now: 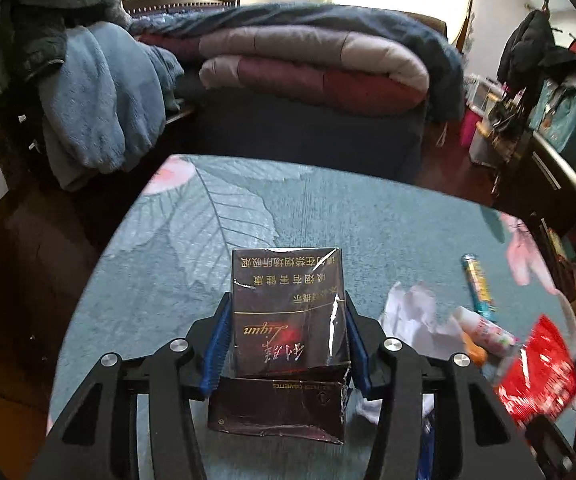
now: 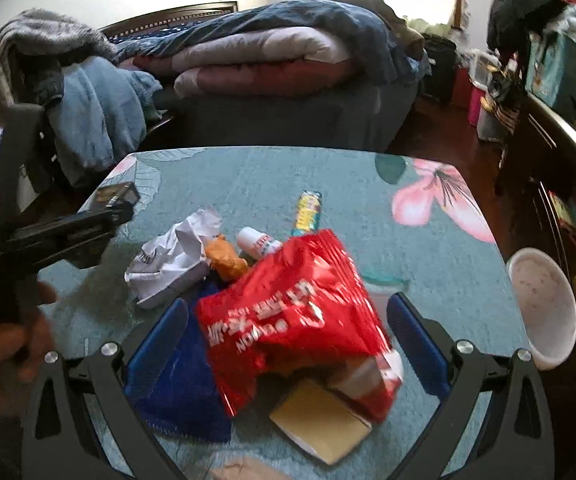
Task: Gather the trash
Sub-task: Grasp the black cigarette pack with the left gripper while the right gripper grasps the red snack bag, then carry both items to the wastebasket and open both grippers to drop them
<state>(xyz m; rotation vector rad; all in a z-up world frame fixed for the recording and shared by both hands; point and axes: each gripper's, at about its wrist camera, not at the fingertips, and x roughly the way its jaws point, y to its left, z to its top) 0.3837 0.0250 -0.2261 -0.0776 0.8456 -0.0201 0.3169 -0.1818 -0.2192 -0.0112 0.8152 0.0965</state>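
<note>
Two blue pads of the left gripper [image 1: 286, 344] pinch a dark cigarette pack [image 1: 288, 316], long axis pointing away along the fingers, open lid nearest the camera. Only the right view shows the right gripper [image 2: 288, 340] spread wide around a red snack bag [image 2: 296, 316], a yellow box [image 2: 320, 420] beneath.

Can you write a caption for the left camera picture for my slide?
Left gripper closed on a dark cigarette pack above the teal tablecloth.
</note>
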